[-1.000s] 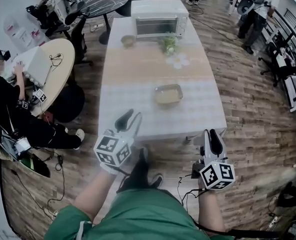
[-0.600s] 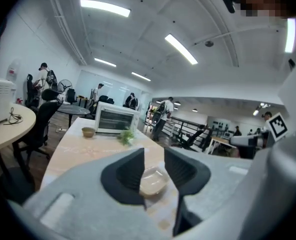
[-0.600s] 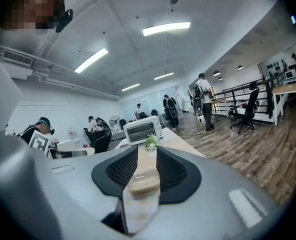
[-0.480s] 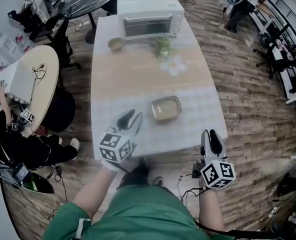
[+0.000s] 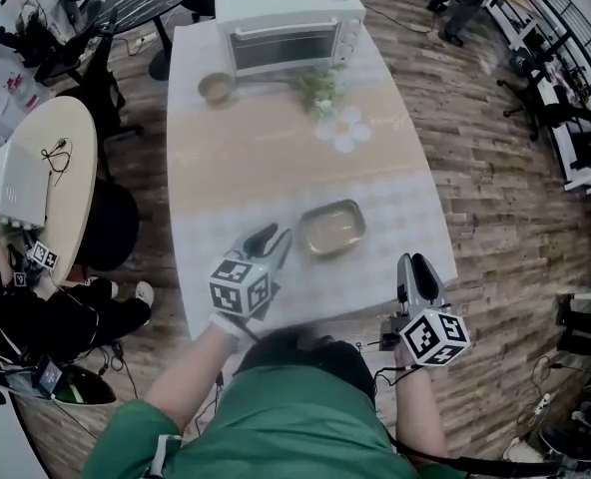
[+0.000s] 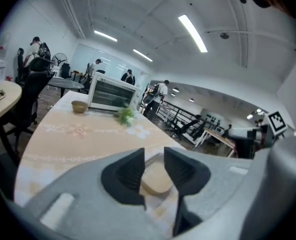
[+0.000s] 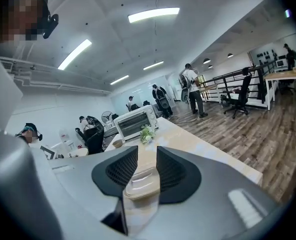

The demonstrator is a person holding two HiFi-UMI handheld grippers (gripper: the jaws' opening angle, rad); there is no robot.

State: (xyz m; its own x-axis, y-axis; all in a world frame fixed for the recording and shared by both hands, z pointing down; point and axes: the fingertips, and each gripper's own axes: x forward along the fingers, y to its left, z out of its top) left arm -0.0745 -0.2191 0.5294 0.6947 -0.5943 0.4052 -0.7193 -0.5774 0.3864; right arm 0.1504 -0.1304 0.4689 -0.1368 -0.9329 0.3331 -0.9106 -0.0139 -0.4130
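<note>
A long table [image 5: 236, 168] carries a shallow rectangular dish [image 5: 332, 227] near its front. My left gripper [image 5: 273, 236] hovers over the table just left of that dish, jaws slightly apart and empty. Through its jaws in the left gripper view [image 6: 154, 156] the dish [image 6: 156, 182] shows in the gap. My right gripper [image 5: 411, 263] hangs at the table's front right corner, also slightly open with nothing held. From the right gripper view [image 7: 147, 156] the dish [image 7: 142, 182] lies beyond the jaws.
At the table's far end stand a white toaster oven [image 5: 288, 23], a small bowl [image 5: 216, 88], a green plant [image 5: 318, 88] and a flower-shaped mat [image 5: 347, 128]. A round table [image 5: 36, 168] and office chairs sit left. People stand farther off.
Both grippers and the head have come forward to the table. The left gripper now hovers over the tabletop beside the dish; the right has reached the front corner.
</note>
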